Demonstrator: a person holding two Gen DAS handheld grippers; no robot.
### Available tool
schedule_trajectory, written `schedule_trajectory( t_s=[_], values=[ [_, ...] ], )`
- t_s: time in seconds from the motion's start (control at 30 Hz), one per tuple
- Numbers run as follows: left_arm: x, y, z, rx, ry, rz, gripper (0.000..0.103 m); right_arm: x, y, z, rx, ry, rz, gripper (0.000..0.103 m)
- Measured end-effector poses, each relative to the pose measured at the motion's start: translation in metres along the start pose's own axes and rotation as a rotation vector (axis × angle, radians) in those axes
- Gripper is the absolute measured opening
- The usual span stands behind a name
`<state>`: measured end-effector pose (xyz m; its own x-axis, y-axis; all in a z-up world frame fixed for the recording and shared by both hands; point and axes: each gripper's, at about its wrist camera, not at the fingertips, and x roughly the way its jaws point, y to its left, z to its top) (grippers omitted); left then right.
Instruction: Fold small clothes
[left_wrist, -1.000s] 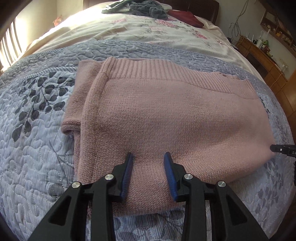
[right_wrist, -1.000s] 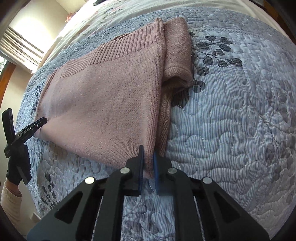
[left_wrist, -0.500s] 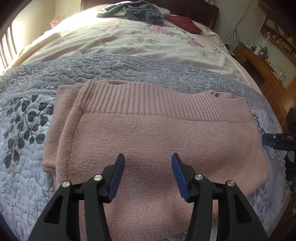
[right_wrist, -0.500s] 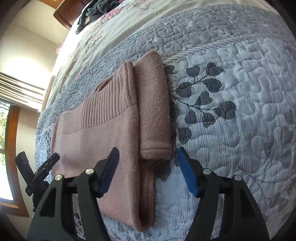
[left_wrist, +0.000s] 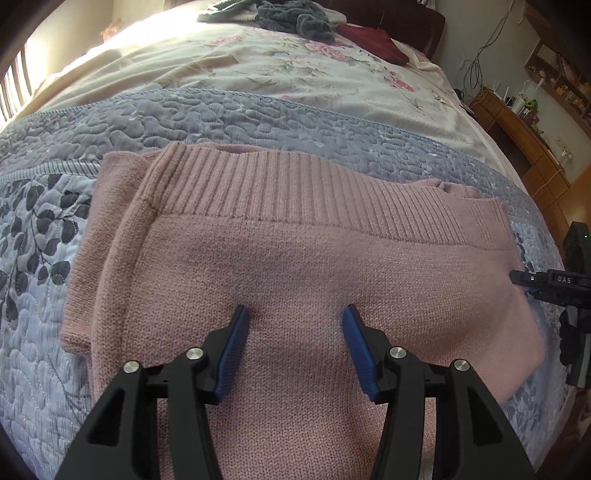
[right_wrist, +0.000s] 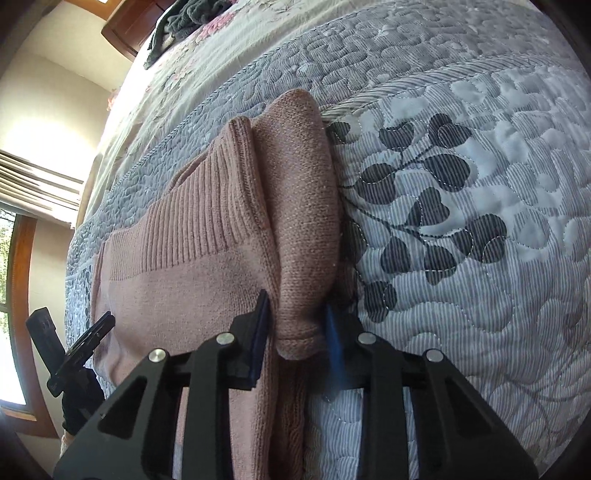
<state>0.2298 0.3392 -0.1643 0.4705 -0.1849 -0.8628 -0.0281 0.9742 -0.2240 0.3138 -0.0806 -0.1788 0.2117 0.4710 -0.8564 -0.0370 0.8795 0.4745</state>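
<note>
Pink knit fills both views: a folded sweater lies flat on a grey-blue quilt stitched with dark leaf sprigs, its ribbed hem running across the far side in the left wrist view. A folded sleeve sticks out from under the body at 9 o'clock in that view, cuff end toward the camera.

Over the middle of the sweater's near half sits the left gripper, its blue-padded fingers spread wide with bare knit between them; the tips look to be at or just above the fabric (contact cannot be told). At 3 o'clock in the same view the right gripper shows as a black tip at the sweater's edge.

From the right wrist view, the right gripper straddles the sleeve: one finger at the seam where the sleeve meets the body, the other, blurred, on the quilt side. Its gap is moderate, the rounded cuff lying between the pads, which do not press it. At 8 o'clock the left gripper appears as a dark tip over the sweater.

Beyond the quilt, at 12 o'clock in the left view, a floral bedspread carries a heap of dark clothes.
</note>
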Motion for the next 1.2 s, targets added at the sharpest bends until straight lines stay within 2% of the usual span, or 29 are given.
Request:
schedule_trajectory(
  t_s=[0.17,0.27,0.5,0.63,0.8,0.93,1.07,1.2],
  values=[
    [-0.003,0.0,0.0,0.004,0.004,-0.003,0.054,-0.004,0.008,0.0,0.026,0.0,0.002,0.022],
    [-0.014,0.001,0.001,-0.002,0.001,-0.016,0.054,-0.022,0.021,0.002,0.027,-0.02,0.088,0.019],
    [-0.041,0.008,0.0,-0.015,-0.042,-0.058,0.054,-0.048,0.112,0.012,-0.137,-0.024,0.217,0.017],
    [-0.05,0.015,0.003,-0.039,-0.057,-0.083,0.054,-0.032,0.167,0.009,-0.232,0.019,0.221,0.017],
    [-0.057,0.023,0.004,-0.081,-0.069,-0.122,0.054,0.014,0.209,-0.002,-0.287,0.098,0.149,0.017],
    [-0.056,0.026,0.006,-0.103,-0.068,-0.15,0.054,0.049,0.214,-0.009,-0.277,0.151,0.086,0.018],
    [-0.055,0.026,0.007,-0.13,-0.068,-0.188,0.054,0.06,0.207,-0.009,-0.237,0.178,0.113,0.024],
    [-0.05,0.02,0.011,-0.178,-0.055,-0.264,0.054,0.05,0.2,-0.005,-0.213,0.195,0.148,0.028]
  ],
)
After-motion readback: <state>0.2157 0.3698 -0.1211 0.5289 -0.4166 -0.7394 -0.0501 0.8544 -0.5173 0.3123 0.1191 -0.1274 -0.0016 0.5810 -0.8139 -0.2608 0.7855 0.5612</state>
